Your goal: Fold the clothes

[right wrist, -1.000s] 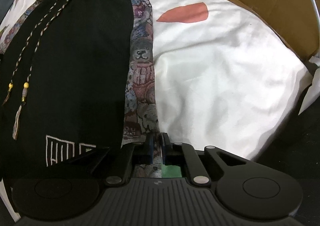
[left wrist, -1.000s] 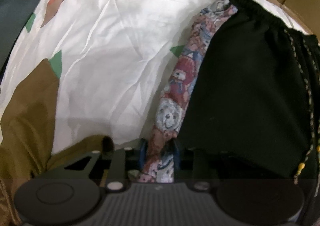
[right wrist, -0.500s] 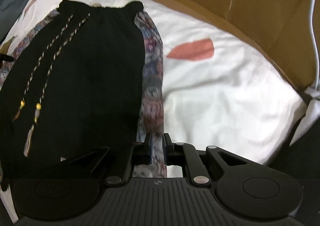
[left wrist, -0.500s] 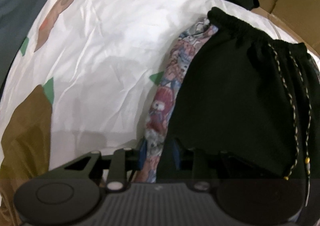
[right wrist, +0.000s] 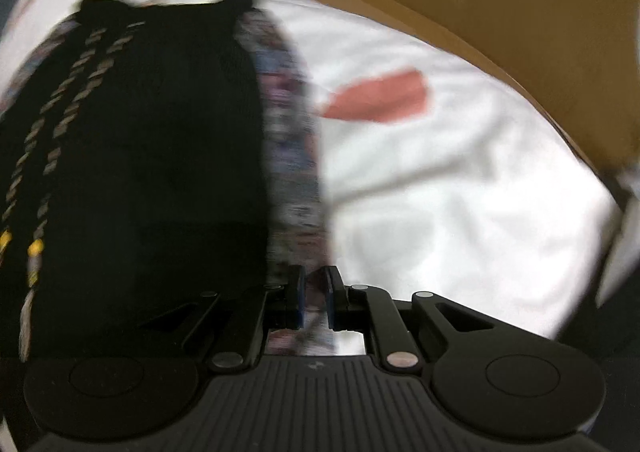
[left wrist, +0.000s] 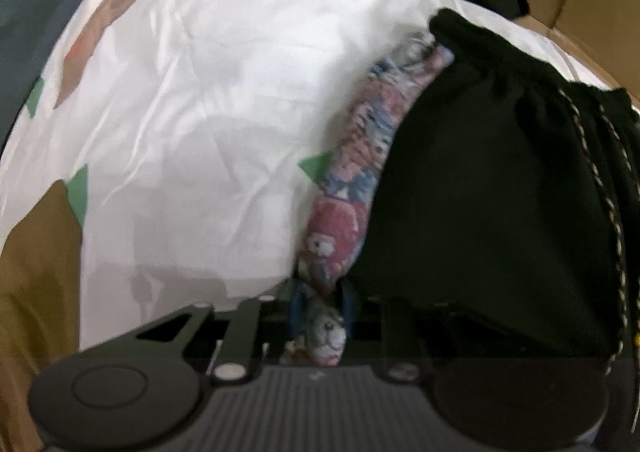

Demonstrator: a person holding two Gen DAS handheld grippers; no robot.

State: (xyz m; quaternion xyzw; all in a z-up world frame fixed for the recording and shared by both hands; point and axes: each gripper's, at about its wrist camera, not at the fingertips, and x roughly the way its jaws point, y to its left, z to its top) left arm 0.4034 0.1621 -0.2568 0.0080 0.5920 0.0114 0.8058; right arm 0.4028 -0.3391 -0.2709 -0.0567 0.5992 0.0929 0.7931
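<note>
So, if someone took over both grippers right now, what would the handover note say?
Left gripper: jaws closing on the bear-print side panel of the black shorts; the fabric is between the pads.
Right gripper: shut on the matching patterned panel at the shorts' other edge.
The shorts lie on the white sheet, waistband away from the grippers, braided drawstrings on top.
Done: both side edges gripped.
Left: the fold itself; no completed fold shows yet. The right view is blurred, so check that grip.
</note>
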